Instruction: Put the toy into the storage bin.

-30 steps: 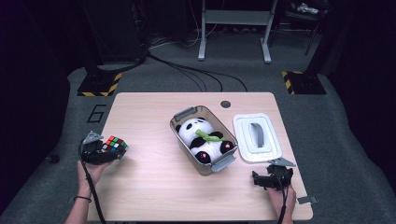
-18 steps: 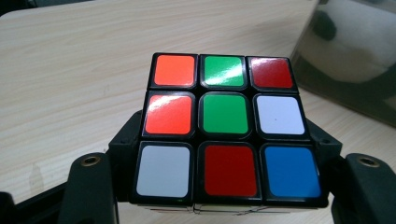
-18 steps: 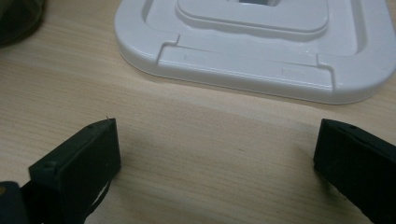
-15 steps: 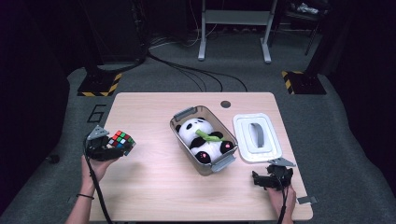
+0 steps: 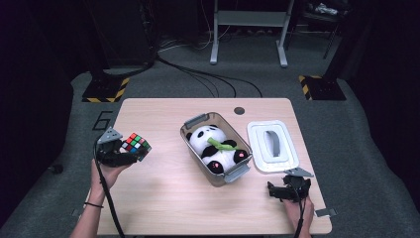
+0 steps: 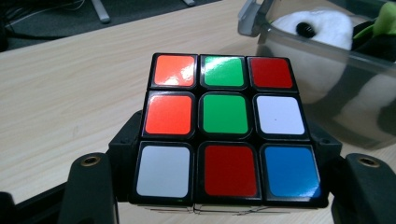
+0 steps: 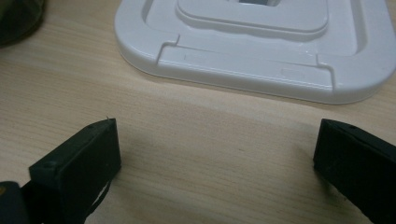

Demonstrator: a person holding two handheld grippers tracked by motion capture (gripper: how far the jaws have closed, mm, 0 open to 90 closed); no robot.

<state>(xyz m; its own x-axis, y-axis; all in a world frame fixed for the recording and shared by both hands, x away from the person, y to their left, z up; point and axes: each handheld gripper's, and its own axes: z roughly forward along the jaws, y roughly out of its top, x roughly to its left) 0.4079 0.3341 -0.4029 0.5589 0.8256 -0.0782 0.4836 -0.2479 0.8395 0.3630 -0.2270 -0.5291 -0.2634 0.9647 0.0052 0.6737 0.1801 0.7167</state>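
A: While the left claw gripped the puzzle cube, where was the cube sitting?

B: Clamped between both jaws, lifted clear of the surface near its left edge. In the left claw view the cube showed a mixed face: orange, green, red on the far row; orange, green, white in the middle; white, red, blue nearest.

A: And the bin?

B: A clear bin stood mid-surface, well apart from the cube, with a stuffed panda lying inside. A white lid lay flat just to its right.

A: Right claw?

B: The right claw sat low near the surface's front right corner, jaws spread wide, nothing between them. In its own view the lid lay just ahead.
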